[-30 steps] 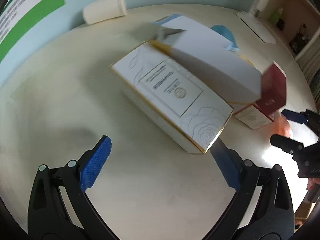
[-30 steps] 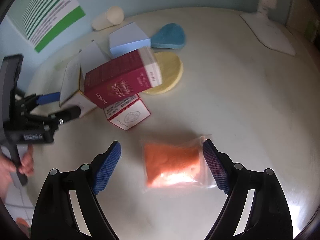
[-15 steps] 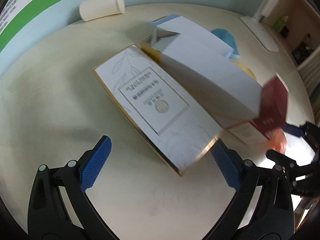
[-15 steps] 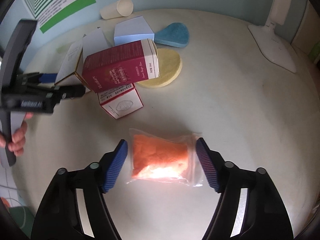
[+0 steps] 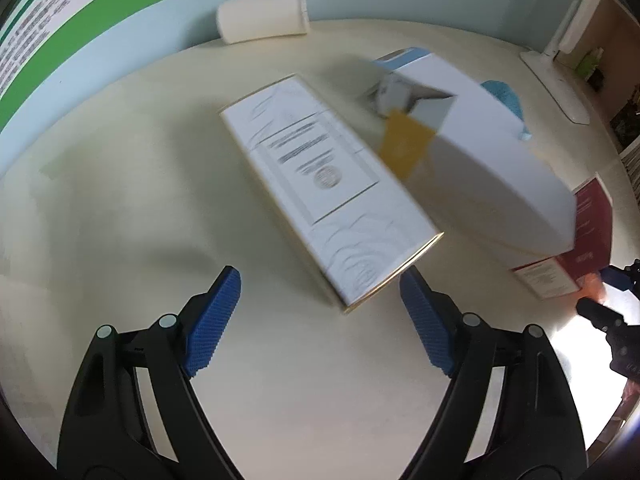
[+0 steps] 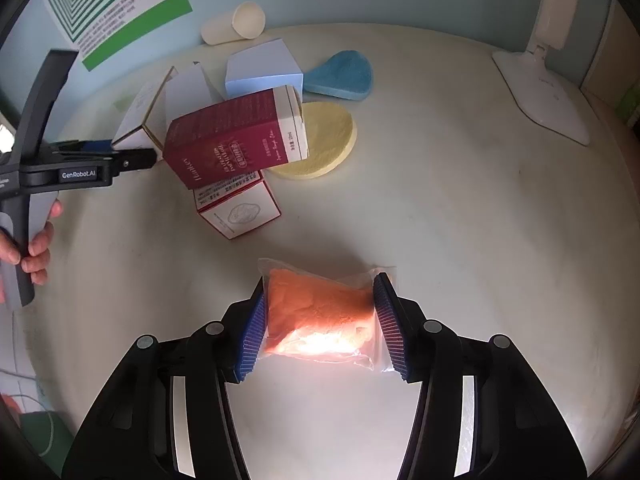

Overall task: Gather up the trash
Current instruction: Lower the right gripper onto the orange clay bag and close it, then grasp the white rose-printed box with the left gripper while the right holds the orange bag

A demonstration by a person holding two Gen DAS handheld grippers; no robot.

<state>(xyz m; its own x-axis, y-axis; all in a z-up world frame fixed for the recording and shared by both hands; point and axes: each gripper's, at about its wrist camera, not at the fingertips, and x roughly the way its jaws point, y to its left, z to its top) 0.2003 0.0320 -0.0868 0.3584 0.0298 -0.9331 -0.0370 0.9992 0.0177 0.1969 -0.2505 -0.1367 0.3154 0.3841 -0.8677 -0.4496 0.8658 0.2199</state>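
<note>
A clear plastic bag with orange stuff inside (image 6: 318,316) lies on the pale round table (image 6: 460,220). My right gripper (image 6: 320,326) has both blue pads pressed against the bag's sides. My left gripper (image 5: 320,316) is open and empty, just in front of the near end of a long white box with gold trim (image 5: 324,196). That box also shows in the right wrist view (image 6: 140,116). The left gripper appears in the right wrist view (image 6: 132,158) beside a dark red box (image 6: 236,140). A paper cup (image 5: 264,12) lies on its side at the back.
A small white and red box (image 6: 236,210), a light blue box (image 6: 264,68), a yellow round sponge (image 6: 320,140) and a blue sponge (image 6: 340,76) lie around the red box. A white lamp base (image 6: 548,96) stands at the right. A green-striped poster (image 5: 60,20) hangs behind.
My right gripper has moved forward over the orange bag and closed its pads onto it. My left gripper has swung left along the white box and stayed open.
</note>
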